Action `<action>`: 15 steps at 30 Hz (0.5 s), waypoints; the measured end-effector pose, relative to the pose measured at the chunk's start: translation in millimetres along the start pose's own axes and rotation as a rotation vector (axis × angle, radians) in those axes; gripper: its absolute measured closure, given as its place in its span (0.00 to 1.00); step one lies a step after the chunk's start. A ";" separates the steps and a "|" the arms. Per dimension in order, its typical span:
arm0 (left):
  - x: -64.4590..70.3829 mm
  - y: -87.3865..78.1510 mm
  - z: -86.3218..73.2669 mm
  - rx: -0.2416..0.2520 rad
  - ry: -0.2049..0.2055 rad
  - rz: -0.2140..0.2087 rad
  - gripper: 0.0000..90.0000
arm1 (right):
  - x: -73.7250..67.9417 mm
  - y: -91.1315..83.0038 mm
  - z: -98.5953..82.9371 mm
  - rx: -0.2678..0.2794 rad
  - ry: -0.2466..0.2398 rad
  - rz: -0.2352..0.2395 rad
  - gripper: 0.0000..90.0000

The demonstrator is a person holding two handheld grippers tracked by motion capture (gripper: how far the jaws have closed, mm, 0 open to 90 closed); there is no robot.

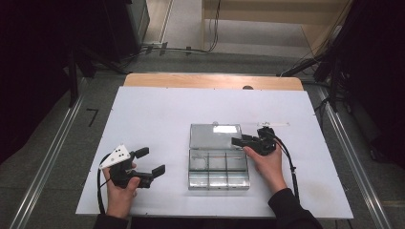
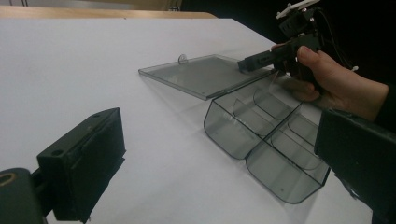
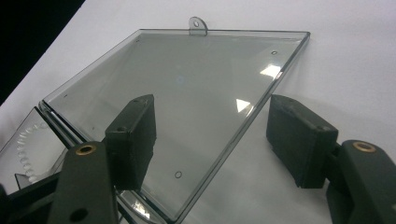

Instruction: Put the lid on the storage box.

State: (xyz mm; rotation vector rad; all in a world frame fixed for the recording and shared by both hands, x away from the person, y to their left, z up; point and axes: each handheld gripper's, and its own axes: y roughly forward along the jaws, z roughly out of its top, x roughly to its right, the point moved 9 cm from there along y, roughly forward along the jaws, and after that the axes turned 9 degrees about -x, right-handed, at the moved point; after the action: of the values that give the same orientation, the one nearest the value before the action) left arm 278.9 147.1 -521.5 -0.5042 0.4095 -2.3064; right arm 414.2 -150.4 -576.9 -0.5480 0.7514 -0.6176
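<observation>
Wide white rectangular table top [image 1: 157, 119] takes up most of the high view, a strip of light wood edge [image 1: 210, 81] at its far side, grey floor around it.

Clear smoky-grey plastic compartment box [image 1: 218, 169] sits right of the table's middle, nearer the person's edge. Open, divided into several small cells. In the left gripper view the cells [image 2: 266, 140] look empty as far as can be told.

Its flat transparent hinged lid [image 1: 215, 136] is swung back and lies flat on the table on the far side of the box, a small round hang tab [image 3: 198, 24] on its far edge.

Left hand [image 1: 119, 193] rests on the table at the left, well apart from the box. It holds the left gripper [image 1: 152, 161], black with a grey three-cornered plate on top. Jaws spread wide, nothing between them, pointing toward the box.

Right hand [image 1: 268, 164] is just beside the box's right side, holding the right gripper [image 1: 236, 141], black, cable trailing back toward the person. Tips at the lid's right edge. In the right gripper view the right gripper [image 3: 210, 135] has jaws apart, one over the lid, one past the lid's edge above the table, not clamped on anything. Whether a jaw touches the lid, cannot tell.
</observation>
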 end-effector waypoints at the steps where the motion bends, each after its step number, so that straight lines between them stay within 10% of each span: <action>1: 0.4 1.4 2.5 -0.001 -0.003 -0.001 0.02 | 0.0 0.0 0.0 0.001 0.000 -0.001 0.36; 15: 2.4 25.6 16.6 -0.053 0.013 -0.016 0.02 | -0.1 -0.1 -0.4 0.004 0.001 -0.002 0.36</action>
State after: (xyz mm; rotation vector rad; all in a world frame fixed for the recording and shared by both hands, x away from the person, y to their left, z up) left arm 300.2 125.5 -517.4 -0.5201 0.4755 -2.3205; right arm 413.8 -150.5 -577.0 -0.5451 0.7506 -0.6211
